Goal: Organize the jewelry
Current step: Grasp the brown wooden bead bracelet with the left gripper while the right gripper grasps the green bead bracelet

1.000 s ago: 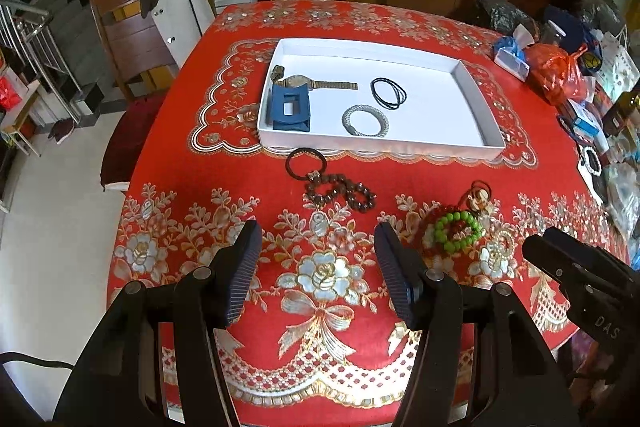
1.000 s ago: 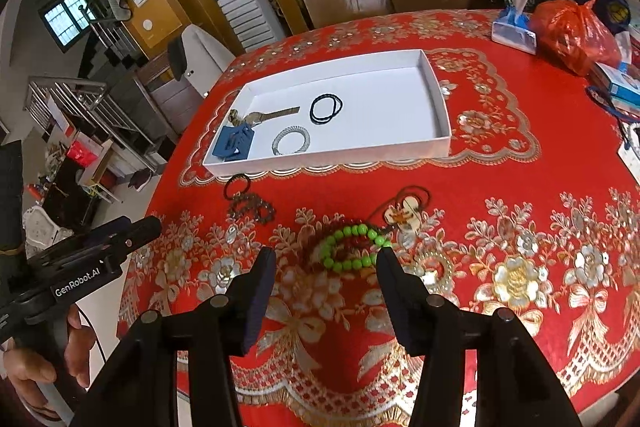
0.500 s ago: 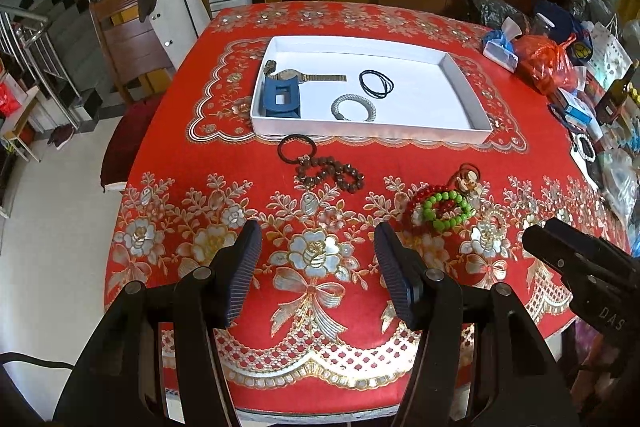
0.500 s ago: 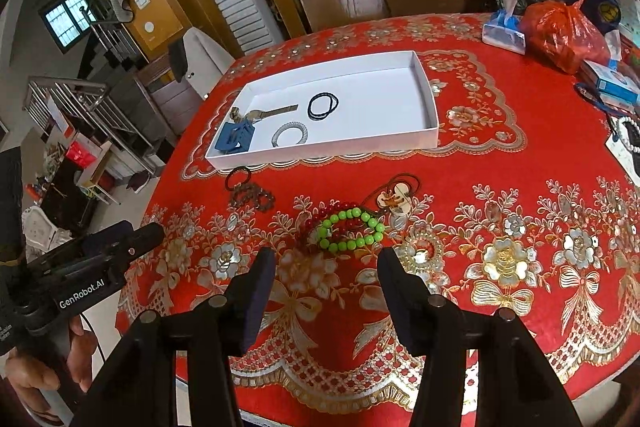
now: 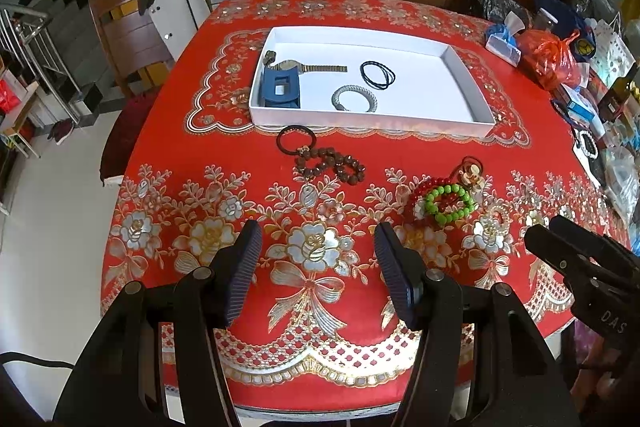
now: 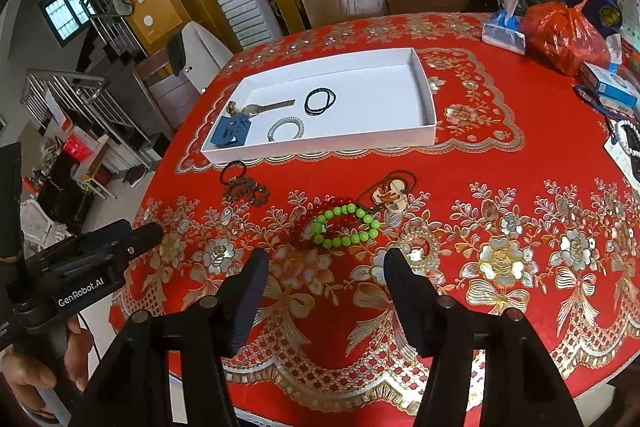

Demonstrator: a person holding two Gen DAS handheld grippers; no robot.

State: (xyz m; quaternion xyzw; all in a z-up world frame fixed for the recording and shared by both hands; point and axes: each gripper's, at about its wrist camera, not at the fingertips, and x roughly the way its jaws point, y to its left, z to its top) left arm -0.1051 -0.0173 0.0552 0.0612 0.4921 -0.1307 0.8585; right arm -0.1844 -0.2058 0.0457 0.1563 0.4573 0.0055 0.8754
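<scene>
A white tray (image 5: pixel 468 85) sits on a round table under a red flowered cloth (image 5: pixel 320 195), and everything else is placed from that tray. Inside it, at its left end, lie a blue block (image 5: pixel 280 90) and a gold watch (image 5: pixel 316 68); near the middle are a black cord loop (image 5: pixel 377 75) and a silver bracelet (image 5: pixel 354 99).

Just in front of the tray's near wall, toward the left end, a black ring (image 5: pixel 296 140) touches a string of brown beads (image 5: pixel 332 167). Further out from the near wall, toward its right half, a green bead bracelet (image 6: pixel 346 225) lies over a red bead bracelet (image 6: pixel 320 215), with a small pendant on a cord (image 6: pixel 390 197) just beside them.

The left gripper (image 5: pixel 316 255) hovers above the cloth on the near side of the brown beads, jaws wide apart and empty. The right gripper (image 6: pixel 326 281) hangs just short of the green bracelet; its jaws are opening, with nothing between them. Beyond the tray's right end, bags and boxes (image 6: pixel 560 31) crowd the table edge.
</scene>
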